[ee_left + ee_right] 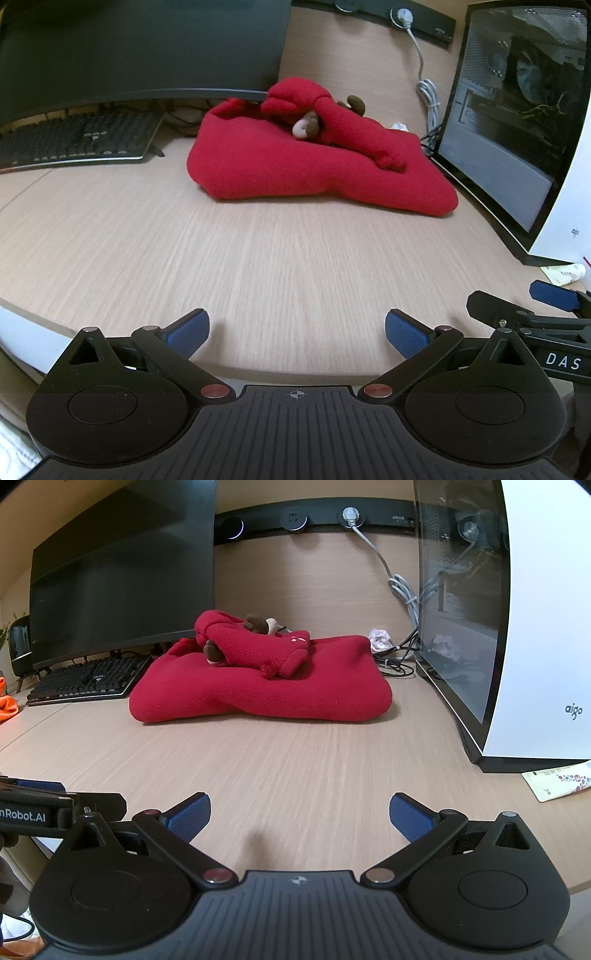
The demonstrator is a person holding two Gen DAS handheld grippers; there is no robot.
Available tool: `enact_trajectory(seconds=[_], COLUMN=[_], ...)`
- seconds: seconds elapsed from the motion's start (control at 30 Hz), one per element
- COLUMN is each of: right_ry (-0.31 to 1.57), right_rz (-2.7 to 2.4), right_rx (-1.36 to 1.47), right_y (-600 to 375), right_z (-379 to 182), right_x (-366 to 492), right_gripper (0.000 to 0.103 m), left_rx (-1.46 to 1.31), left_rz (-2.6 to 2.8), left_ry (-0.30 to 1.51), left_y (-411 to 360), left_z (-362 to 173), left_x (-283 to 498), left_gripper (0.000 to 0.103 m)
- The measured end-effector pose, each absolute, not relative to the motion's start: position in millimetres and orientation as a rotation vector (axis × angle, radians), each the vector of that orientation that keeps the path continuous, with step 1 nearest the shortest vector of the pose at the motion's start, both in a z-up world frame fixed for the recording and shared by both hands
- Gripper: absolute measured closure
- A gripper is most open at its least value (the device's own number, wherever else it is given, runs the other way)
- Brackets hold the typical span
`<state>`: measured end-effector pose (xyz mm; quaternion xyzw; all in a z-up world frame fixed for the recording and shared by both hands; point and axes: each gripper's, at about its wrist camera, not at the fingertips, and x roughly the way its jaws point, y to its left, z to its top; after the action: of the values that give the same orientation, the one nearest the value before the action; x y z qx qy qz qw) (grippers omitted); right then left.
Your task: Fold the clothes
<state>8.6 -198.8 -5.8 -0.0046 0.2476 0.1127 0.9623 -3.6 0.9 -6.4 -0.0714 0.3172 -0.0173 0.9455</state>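
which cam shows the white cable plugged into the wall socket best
The right wrist view: the white cable runs unbroken from its socket down to its coils. The left wrist view crowds the same cable into the frame's top edge.

Folded garment (258, 686) on desk (295, 775), keyboard (88, 679) left, computer case (517, 627) right, monitor (122, 572) behind-left

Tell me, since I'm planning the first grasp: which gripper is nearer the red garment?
Neither clearly: left gripper and right gripper both hover open at the desk's near edge, well short of the red garment.
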Motion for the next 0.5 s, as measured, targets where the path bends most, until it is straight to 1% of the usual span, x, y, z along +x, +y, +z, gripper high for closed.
enact_trajectory(seconds=[0.5], right_ry=[0.505], right_rz=[0.234], right_rx=[-0.013], right_y=[-199.0], right_z=[-4.3], right_x=[7.8], right_gripper=[0.000], left_rx=[-0.149], left_rz=[-0.033], left_ry=[0.647], left_y=[0.5], left_z=[-6.3], left_x=[-5.1], left_gripper=[0.000])
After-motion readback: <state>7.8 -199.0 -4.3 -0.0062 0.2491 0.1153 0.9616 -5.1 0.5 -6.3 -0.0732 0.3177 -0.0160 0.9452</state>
